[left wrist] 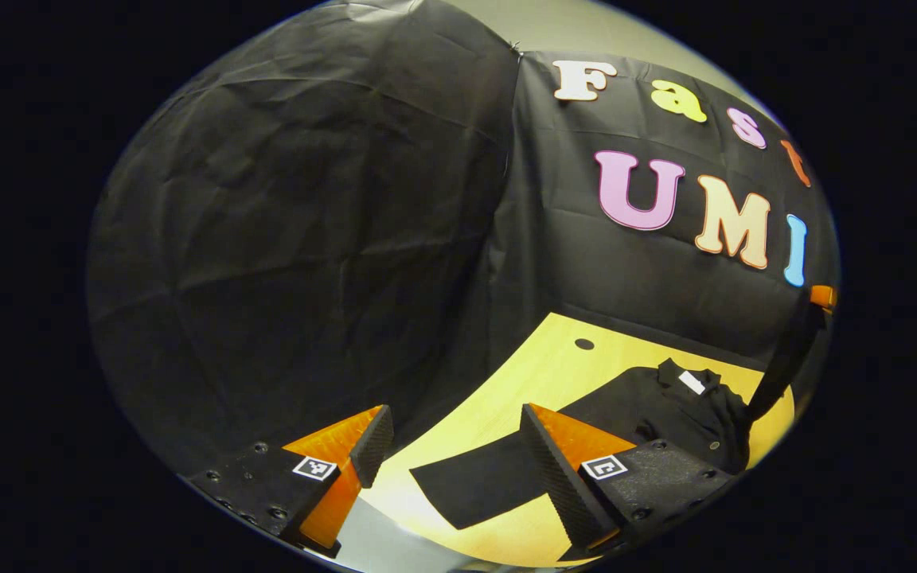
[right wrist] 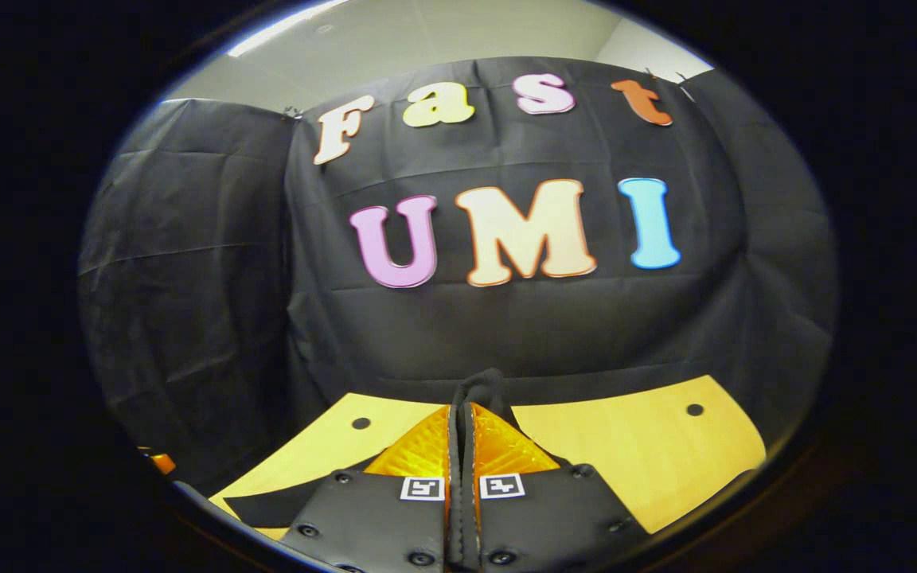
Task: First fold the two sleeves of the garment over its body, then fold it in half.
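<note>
The left gripper [left wrist: 454, 446] hangs with its jaws wide apart, nothing between them and nothing touched; through the gap the left gripper view looks down on the wooden table [left wrist: 542, 370]. Its fingers [left wrist: 562, 469] are wedge-shaped, with finely ribbed inner faces, and each carries a small square marker on a flat bolted plate.

Over in the right gripper view, the right gripper [right wrist: 460, 418] has its jaws drawn together on a fold of the black garment [right wrist: 481, 388]: a thin band of dark cloth runs up the seam between the two fingers and bunches into a soft hump just past the tips, raised above the table. Both fingers press on it.

From the left gripper view, the garment [left wrist: 649, 410] lies on the far right part of the table, matte black and soft, crumpled around the collar, where a small white tag [left wrist: 692, 382] shows. One sleeve [left wrist: 478, 481] lies flat, stretched out toward the left gripper as a long, straight-edged strip. At the garment's right edge a taut strip of cloth rises steeply toward the other gripper [left wrist: 822, 297], seen at the rim of that view.

The table is smooth, pale wood with a rounded edge and small dark holes [left wrist: 584, 344] near its back. Creased black cloth [left wrist: 307, 223] hangs behind.
</note>
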`<move>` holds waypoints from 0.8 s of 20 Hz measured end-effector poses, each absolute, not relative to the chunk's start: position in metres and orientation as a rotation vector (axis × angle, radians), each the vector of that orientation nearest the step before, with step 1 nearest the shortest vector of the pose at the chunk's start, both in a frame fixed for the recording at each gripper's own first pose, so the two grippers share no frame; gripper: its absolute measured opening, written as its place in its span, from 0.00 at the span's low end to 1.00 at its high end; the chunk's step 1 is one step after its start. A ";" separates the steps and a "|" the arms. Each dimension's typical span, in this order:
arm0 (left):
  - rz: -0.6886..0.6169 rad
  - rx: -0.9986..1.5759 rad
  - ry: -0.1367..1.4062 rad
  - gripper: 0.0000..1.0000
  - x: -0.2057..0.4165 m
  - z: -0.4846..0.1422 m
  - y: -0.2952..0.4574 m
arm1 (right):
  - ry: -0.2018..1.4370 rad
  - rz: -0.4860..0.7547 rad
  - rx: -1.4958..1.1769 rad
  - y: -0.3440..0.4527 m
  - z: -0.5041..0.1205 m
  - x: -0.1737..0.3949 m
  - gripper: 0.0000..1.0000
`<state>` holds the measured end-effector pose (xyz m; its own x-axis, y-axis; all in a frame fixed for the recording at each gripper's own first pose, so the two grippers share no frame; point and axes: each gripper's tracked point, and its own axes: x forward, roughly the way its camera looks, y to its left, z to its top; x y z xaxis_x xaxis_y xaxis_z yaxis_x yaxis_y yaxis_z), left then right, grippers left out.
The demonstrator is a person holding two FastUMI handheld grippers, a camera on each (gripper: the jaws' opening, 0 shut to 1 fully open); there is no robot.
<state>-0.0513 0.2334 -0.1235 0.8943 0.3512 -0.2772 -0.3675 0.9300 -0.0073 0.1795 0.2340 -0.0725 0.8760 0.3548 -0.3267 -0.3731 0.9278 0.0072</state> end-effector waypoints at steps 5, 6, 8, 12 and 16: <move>0.367 -0.039 0.379 0.96 -0.056 -0.162 0.246 | 0.418 0.486 -0.123 0.303 -0.127 0.181 0.02; 0.361 -0.033 0.393 0.97 -0.055 -0.170 0.247 | 0.435 0.500 -0.134 0.315 -0.140 0.185 0.02; 0.353 -0.024 0.417 0.98 -0.057 -0.184 0.249 | 0.475 0.526 -0.152 0.338 -0.168 0.193 0.05; 0.344 -0.009 0.462 0.97 -0.052 -0.212 0.250 | 0.572 0.568 -0.228 0.368 -0.236 0.206 0.02; 0.332 -0.005 0.517 0.97 -0.048 -0.238 0.251 | 0.657 0.561 -0.239 0.382 -0.286 0.217 0.02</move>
<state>-0.0477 0.2509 -0.2382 0.8171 0.3099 -0.4862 -0.3124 0.9467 0.0784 0.2167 0.3816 -0.2863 0.6510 0.4153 -0.6354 -0.5622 0.8263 -0.0360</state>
